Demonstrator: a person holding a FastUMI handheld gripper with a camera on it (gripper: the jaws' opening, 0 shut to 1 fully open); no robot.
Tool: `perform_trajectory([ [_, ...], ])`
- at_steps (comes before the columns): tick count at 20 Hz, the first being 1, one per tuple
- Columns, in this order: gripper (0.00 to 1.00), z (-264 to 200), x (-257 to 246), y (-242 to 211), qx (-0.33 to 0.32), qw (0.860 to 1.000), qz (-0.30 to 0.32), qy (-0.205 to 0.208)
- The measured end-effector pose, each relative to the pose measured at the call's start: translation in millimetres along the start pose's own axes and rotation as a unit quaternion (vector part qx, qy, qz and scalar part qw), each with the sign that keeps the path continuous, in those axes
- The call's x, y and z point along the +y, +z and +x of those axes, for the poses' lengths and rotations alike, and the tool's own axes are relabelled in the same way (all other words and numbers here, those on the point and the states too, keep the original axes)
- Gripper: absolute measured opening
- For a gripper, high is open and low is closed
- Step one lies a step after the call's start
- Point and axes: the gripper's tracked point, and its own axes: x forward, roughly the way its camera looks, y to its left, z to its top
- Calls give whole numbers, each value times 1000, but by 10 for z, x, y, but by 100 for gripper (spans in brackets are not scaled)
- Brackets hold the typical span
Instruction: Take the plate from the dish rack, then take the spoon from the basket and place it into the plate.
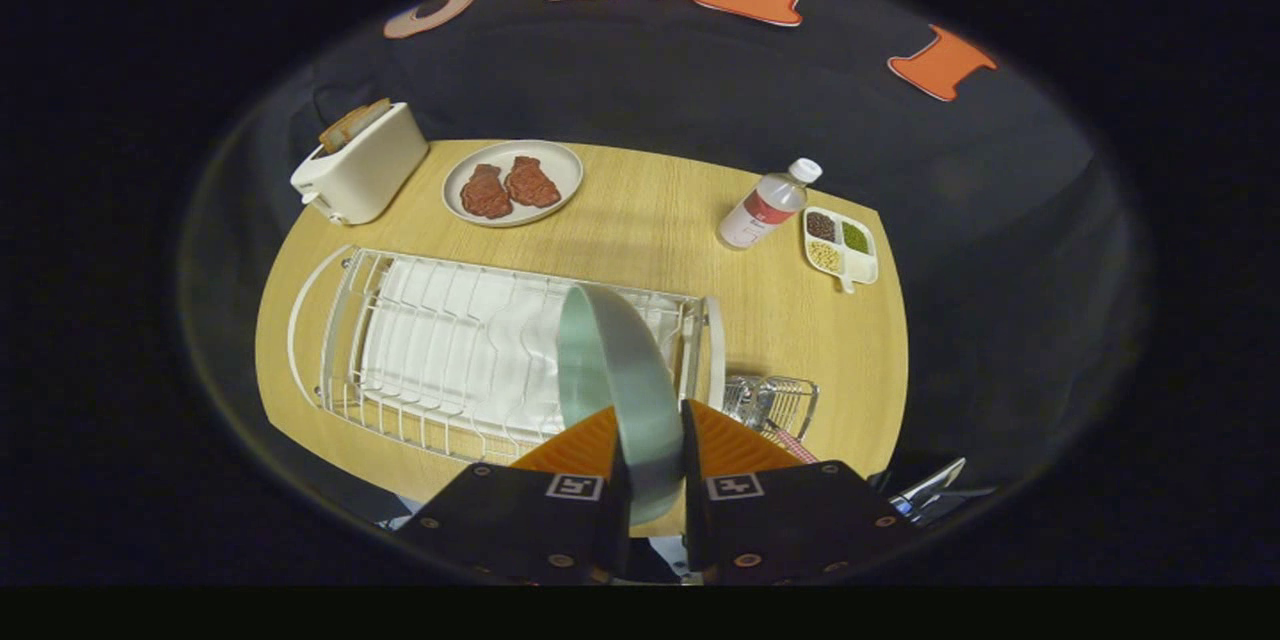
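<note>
The gripper (648,440) has both fingers clenched on the rim of a pale green plate (620,380), which stands on edge between them, lifted above the right end of the white wire dish rack (440,350). The rack lies across the near half of the round wooden table (650,220), with a white drip tray under its wires. Just beyond the right finger, at about two o'clock from the fingertips, sits a small wire basket (785,402); a pink-handled utensil (790,442) pokes out of it, probably the spoon, though its bowl is hidden from here.

Farther off, at eleven o'clock from the fingers, a cream toaster (362,172) holds a slice of bread. Beside it, near twelve o'clock, a beige dish (455,182) carries two reddish slabs of meat. At one o'clock a clear bottle (768,205) with a white cap and red label stands tilted in the lens, and just beside it lies a small divided tray (860,265) of grains.
</note>
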Motion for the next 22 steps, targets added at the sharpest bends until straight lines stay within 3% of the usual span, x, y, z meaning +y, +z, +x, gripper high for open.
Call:
perform_trajectory([
  [2,20,-84,40,-60,0,999,18,30],
  [7,19,-305,-148,-322,-19,998,33,49],
  [12,19,-342,-336,-940,-7,996,60,59],
  [17,19,-247,-412,-1557,28,988,124,89],
  [22,19,-177,-624,-1992,33,986,145,74],
])
